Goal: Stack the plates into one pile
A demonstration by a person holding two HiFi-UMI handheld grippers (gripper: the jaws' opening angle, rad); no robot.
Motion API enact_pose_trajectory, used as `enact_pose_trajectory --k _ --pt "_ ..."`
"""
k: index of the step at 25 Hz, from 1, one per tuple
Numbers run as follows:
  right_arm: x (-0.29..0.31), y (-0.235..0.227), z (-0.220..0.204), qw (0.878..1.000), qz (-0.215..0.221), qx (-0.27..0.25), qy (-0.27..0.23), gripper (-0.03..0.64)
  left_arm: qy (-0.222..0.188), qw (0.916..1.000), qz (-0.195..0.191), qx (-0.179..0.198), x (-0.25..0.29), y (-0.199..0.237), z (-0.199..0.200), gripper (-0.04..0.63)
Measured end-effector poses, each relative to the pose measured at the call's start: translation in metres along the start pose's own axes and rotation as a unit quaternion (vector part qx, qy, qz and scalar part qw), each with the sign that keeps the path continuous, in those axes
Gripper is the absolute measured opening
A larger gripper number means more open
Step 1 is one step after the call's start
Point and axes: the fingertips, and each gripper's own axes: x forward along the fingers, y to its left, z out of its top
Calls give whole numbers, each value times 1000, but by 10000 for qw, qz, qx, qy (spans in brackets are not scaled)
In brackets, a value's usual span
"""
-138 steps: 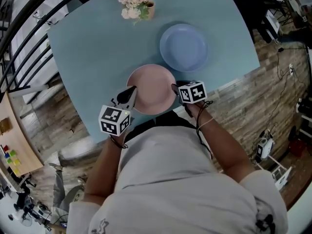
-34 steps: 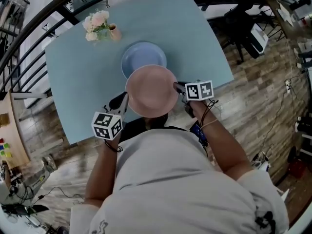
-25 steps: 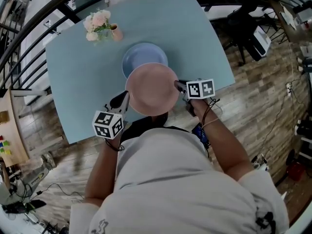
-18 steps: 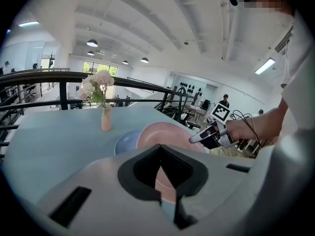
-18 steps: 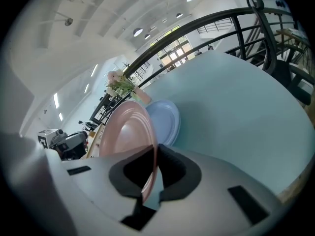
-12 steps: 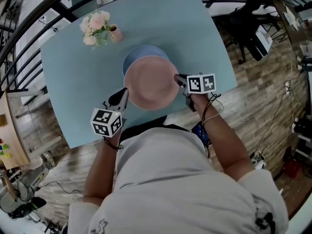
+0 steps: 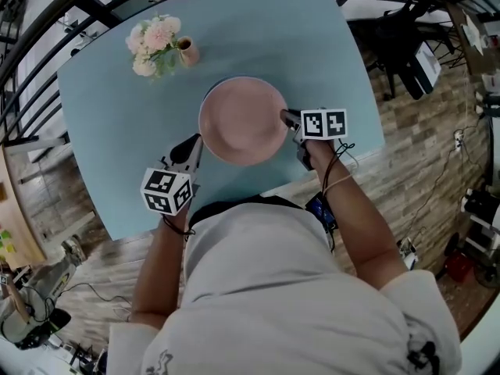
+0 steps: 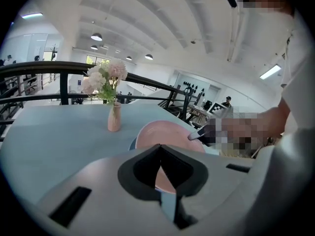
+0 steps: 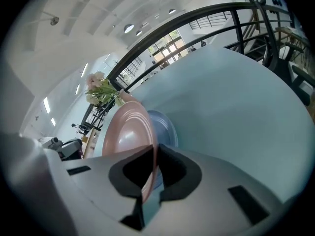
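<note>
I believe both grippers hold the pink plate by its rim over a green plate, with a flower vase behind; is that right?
Not quite: the plate underneath is blue, not green. The right gripper view shows the blue plate just behind the pink plate. The left gripper and right gripper do hold the pink rim, and the flower vase stands behind.

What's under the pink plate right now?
The blue plate sits under the pink plate. Only its edge shows; the rest is covered, so contact between them can't be judged.
</note>
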Motion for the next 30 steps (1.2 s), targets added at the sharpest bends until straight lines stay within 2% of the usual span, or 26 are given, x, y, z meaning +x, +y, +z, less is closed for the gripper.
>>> enact_pose_trajectory --k 7,17,19,22,30 --pt "17 -9 6 9994 -159 204 225 40 57 9998 29 -169 7 17 -4 5" --pt "28 -18 9 9987 -172 316 358 65 105 9996 52 -262 11 22 -9 5" --pt "28 -20 8 9989 -227 232 339 117 107 9996 46 -259 11 22 -9 5" --pt "24 -23 8 9989 -383 21 264 153 94 9997 32 -236 10 19 -9 5" --pt "1 -5 8 9968 -362 -708 -26 164 -21 10000 19 -21 2 1 -2 5"
